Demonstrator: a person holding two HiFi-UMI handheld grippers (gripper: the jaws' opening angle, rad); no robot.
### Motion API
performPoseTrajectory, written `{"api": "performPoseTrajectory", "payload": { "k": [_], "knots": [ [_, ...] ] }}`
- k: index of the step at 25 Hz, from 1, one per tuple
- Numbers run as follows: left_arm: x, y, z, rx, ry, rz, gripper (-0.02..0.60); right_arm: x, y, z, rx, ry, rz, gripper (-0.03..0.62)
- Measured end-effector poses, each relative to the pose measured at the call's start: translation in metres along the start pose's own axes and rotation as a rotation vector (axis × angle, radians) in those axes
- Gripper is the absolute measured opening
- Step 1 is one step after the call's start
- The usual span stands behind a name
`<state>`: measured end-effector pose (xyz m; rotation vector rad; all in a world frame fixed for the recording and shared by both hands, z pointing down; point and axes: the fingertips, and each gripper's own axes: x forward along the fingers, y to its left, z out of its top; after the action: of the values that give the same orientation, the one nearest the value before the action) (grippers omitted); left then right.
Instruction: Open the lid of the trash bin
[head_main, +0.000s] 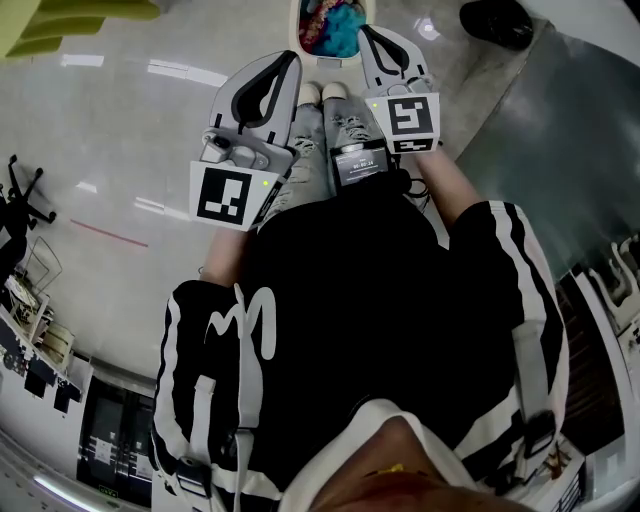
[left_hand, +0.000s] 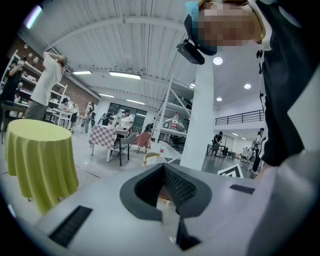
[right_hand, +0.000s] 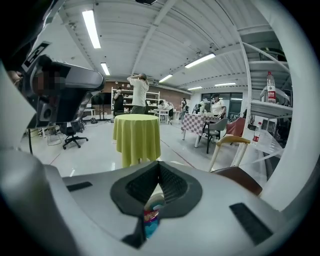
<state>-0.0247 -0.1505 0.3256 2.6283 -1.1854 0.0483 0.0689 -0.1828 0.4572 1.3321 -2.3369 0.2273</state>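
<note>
Trash bin (head_main: 300, 40) on glossy floor (head_main: 130, 120)

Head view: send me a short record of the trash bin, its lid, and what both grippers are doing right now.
bin: white-rimmed trash bin, top edge of the head view, just beyond the pale shoes
opening: uncovered from above; blue and pink rubbish shows inside
lid: not made out in any view
left gripper: jaws together, empty, short of the bin
right gripper: jaws together, empty, tips by the rim; contact unclear
</note>
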Motion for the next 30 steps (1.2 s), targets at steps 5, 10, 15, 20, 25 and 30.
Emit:
{"api": "performPoseTrajectory", "payload": {
  "k": [5, 10, 15, 20, 25, 30],
  "knots": [
    [0.002, -0.008, 0.008, 0.008, -0.005, -0.010, 0.008, -0.013, -0.004, 0.014, 0.006, -0.027, 0.000, 0.005],
    [0.000, -0.009, 0.013, 0.018, -0.008, -0.005, 0.008, -0.021, -0.003, 0.032, 0.010, -0.066, 0.008, 0.005],
    [-0.001, -0.012, 0.017, 0.023, -0.004, -0.008, 0.008, -0.030, -0.003, 0.048, 0.016, -0.100, 0.011, 0.005],
    [-0.001, -0.017, 0.024, 0.028, -0.007, -0.004, 0.008, -0.042, -0.005, 0.061, 0.023, -0.126, 0.014, 0.005],
    [0.000, -0.011, 0.030, 0.028, -0.010, 0.011, 0.008, -0.045, -0.005, 0.073, 0.005, -0.157, 0.015, 0.005],
    [-0.003, -0.015, 0.038, 0.043, -0.025, -0.002, 0.008, -0.053, -0.005, 0.086, -0.003, -0.182, 0.013, 0.005]
  ]
}}
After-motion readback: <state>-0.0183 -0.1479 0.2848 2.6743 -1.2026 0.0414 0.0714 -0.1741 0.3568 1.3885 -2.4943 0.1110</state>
